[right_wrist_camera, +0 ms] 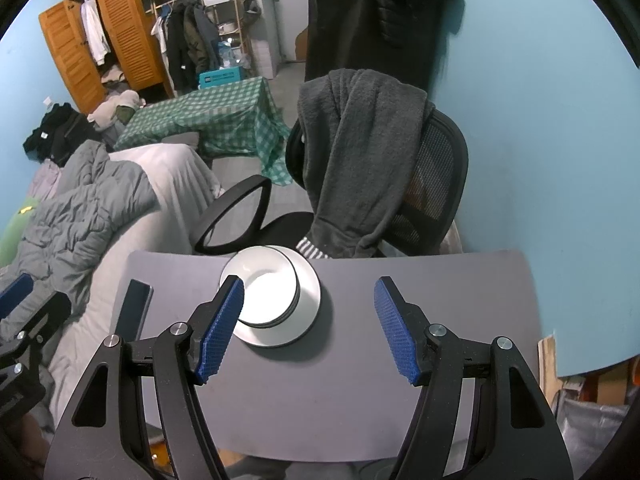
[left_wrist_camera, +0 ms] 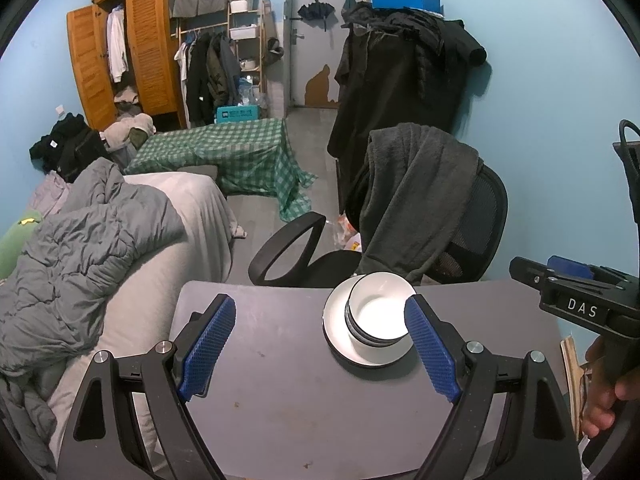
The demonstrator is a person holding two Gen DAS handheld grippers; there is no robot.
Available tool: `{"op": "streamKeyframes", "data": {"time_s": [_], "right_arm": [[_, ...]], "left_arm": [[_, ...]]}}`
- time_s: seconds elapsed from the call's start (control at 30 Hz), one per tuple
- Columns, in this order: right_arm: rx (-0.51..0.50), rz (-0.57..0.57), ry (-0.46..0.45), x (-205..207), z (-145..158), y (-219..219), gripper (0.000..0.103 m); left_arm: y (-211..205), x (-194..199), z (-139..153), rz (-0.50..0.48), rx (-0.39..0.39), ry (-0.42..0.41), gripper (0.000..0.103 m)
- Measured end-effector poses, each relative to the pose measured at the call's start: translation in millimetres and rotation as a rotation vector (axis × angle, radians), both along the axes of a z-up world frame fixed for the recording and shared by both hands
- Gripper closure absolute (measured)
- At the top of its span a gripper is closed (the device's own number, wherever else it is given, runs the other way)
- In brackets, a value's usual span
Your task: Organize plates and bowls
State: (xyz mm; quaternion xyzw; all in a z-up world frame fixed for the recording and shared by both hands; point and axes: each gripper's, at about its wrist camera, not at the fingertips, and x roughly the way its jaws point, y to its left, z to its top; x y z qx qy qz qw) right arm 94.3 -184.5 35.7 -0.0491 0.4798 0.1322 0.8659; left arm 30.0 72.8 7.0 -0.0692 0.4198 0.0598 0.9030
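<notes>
A stack of white bowls (left_wrist_camera: 380,312) with dark rims stands on a white plate (left_wrist_camera: 340,344) near the far edge of the grey table (left_wrist_camera: 280,400). My left gripper (left_wrist_camera: 320,344) is open above the table, its right pad (left_wrist_camera: 430,348) just in front of the bowls' right side, with nothing between the jaws. In the right wrist view the same bowls (right_wrist_camera: 266,288) sit on the plate (right_wrist_camera: 308,304). My right gripper (right_wrist_camera: 308,326) hangs open over the table, its left pad (right_wrist_camera: 222,324) in front of the bowls' left rim. Nothing is held.
A black office chair (right_wrist_camera: 424,176) draped with a grey robe (right_wrist_camera: 360,152) stands behind the table. A dark phone (right_wrist_camera: 134,312) lies at the table's left edge. A bed with a grey duvet (left_wrist_camera: 80,248) is on the left. A hand (left_wrist_camera: 604,396) holds the right gripper's handle.
</notes>
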Motion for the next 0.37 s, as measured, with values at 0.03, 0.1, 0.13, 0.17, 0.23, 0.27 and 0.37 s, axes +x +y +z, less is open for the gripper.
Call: {"op": "streamKeyframes", "data": {"time_s": [0.03, 0.1, 0.13, 0.17, 0.23, 0.27, 0.37], "right_arm": [[-0.002, -0.001, 0.001, -0.2, 0.0, 0.0, 0.037], [0.002, 0.0, 0.001, 0.1, 0.1, -0.2, 0.037], [0.002, -0.001, 0.002, 0.1, 0.0, 0.1, 0.037], [0.0, -0.002, 0.001, -0.3, 0.2, 0.3, 0.037], [-0.002, -0.001, 0.001, 0.2, 0.2, 0.4, 0.037], [-0.001, -0.002, 0.002, -0.2, 0.4, 0.4, 0.037], [-0.001, -0.003, 0.002, 0.2, 0.2, 0.6, 0.037]], "left_arm": [[1.2, 0.1, -0.8, -0.003, -0.002, 0.003, 0.015], [2.2, 1.3, -1.9, -0.003, 0.002, 0.003, 0.015], [2.7, 1.4, -2.6, -0.006, 0.005, 0.004, 0.015], [2.9, 2.6, -3.9, -0.011, 0.006, 0.006, 0.015], [3.3, 4.1, -6.0, -0.018, 0.006, 0.009, 0.015], [3.3, 4.1, -6.6, -0.019, 0.004, 0.008, 0.015], [3.2, 4.2, -6.6, -0.019, 0.007, 0.007, 0.015]]}}
